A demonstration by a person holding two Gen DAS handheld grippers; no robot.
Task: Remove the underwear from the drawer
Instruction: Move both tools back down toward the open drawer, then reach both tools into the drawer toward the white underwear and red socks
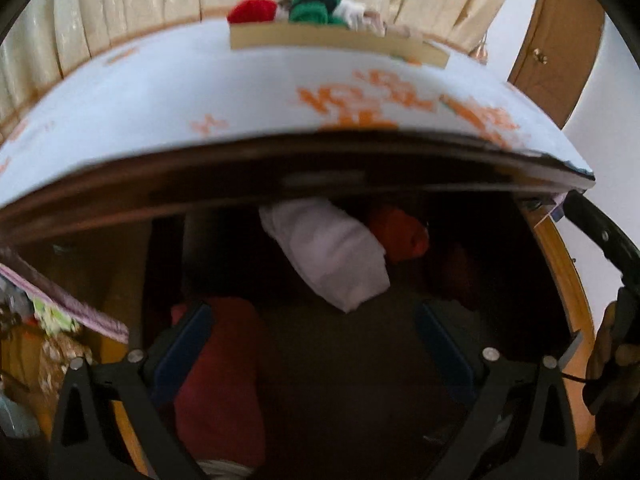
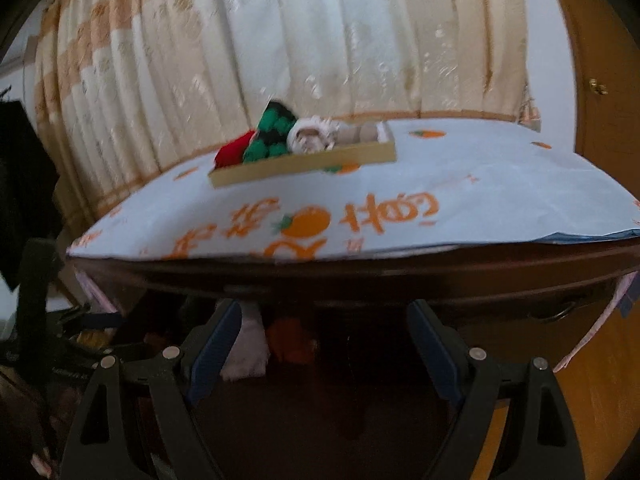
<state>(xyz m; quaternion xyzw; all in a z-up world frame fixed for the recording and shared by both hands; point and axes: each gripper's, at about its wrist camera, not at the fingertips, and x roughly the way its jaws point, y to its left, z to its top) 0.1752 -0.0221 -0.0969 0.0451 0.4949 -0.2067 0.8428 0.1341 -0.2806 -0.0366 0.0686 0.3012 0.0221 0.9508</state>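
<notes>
The dark wooden drawer (image 1: 568,276) stands pulled out under the table top. Inside it lie a folded white piece of underwear (image 1: 332,256), an orange-red piece (image 1: 400,236) behind it and a dark red piece (image 1: 224,376) at the near left. My left gripper (image 1: 316,316) hangs open over the drawer, its left finger above the dark red piece, touching nothing. My right gripper (image 2: 324,320) is open at the drawer's front, empty; between its fingers I see the white piece (image 2: 248,344) and the orange-red piece (image 2: 292,340) deep inside.
A light blue cloth (image 2: 480,192) with orange prints covers the table top. On it stands a shallow cardboard tray (image 2: 304,164) with red, green and white rolled clothes. Cream curtains (image 2: 280,40) hang behind. A wooden door (image 1: 556,44) is at the right.
</notes>
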